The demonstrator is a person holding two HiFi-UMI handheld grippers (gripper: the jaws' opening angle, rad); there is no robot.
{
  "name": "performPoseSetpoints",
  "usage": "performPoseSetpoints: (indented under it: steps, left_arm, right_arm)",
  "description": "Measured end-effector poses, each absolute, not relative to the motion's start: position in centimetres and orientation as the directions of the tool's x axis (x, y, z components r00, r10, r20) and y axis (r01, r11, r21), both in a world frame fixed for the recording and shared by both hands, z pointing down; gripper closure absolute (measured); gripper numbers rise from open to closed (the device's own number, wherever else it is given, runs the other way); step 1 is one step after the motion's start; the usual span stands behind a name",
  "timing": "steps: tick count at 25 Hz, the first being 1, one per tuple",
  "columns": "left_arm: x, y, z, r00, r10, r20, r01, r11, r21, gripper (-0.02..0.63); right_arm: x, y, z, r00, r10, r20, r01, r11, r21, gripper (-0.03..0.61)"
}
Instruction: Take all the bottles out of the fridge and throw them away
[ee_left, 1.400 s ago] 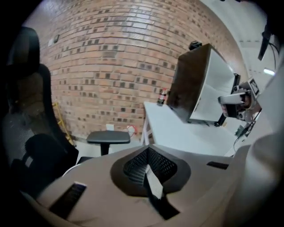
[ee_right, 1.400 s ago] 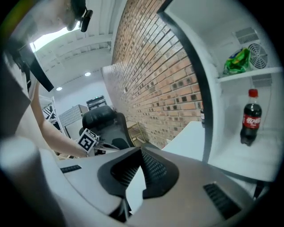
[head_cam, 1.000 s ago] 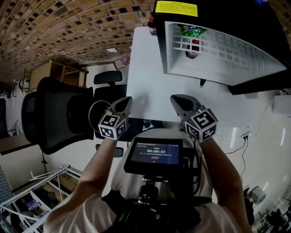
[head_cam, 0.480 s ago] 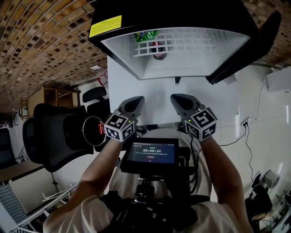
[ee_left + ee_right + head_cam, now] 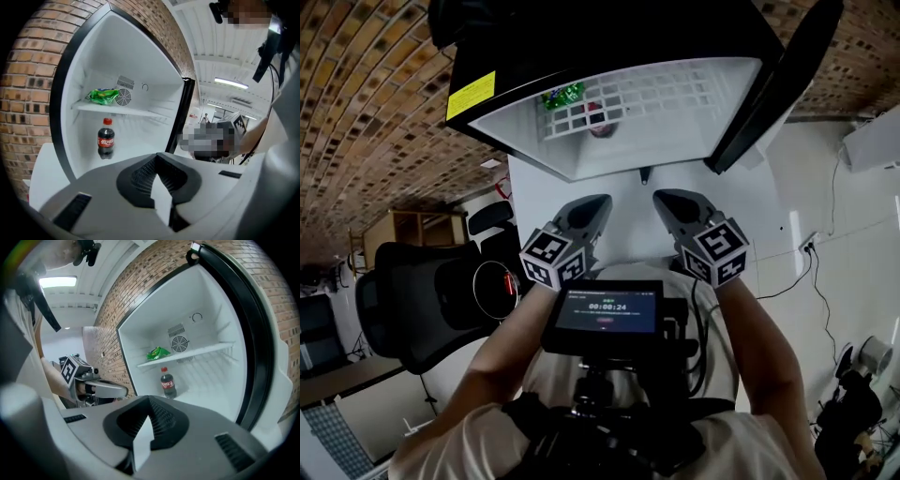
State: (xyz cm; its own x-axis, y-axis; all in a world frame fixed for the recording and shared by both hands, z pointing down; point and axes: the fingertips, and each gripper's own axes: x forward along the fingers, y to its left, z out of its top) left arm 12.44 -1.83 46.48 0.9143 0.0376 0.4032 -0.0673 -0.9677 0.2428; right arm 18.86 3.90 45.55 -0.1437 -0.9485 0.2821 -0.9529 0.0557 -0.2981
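Brick wall [image 5: 366, 84], office chair [image 5: 417, 300] beside fridge [image 5: 609, 47]

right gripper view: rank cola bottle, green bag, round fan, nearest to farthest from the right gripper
From the right gripper:
1. cola bottle: standing low, below the shelf, nearest.
2. green bag: on the shelf's left part, set further back.
3. fan: on the back wall, behind and right of the bag, farthest.

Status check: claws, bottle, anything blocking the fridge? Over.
Left claw, right claw shut, empty. One bottle upright inside fridge, untouched. Door open; nothing between claws and bottle; green packet on shelf above.
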Motion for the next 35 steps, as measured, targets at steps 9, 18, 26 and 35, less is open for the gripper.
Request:
performPoseSetpoints:
  steps: [9, 18, 26, 35]
  left_arm:
    - [14.2, -1.3, 45.6, 0.924, 0.046, 0.380, -0.060, -0.963, 0.263, 0.611]
    - [13.4, -2.2, 45.5, 0.925, 0.021, 0.378, -0.085, -0.961, 0.262, 0.611]
    - [13.0, -2.7, 45.4, 0.928, 0.012, 0.372, -0.091, -0.962, 0.256, 0.611]
    - [12.8, -2.6, 45.3, 0.924, 0.009, 0.383, -0.104, -0.956, 0.274, 0.611]
  right_arm:
    - [20.0, 4.1, 45.0, -0.143, -0.953, 0.267, -0.961, 0.070, -0.267, 0.578]
    - [18.4, 3.2, 45.3, -0.202, -0.930, 0.308, -0.977, 0.171, -0.124, 0.578]
    - [17.9, 2.5, 45.2, -0.219, -0.928, 0.301, -0.973, 0.187, -0.133, 0.578]
    - [17.0, 2.4, 45.2, -0.247, -0.919, 0.308, -0.967, 0.213, -0.140, 0.578]
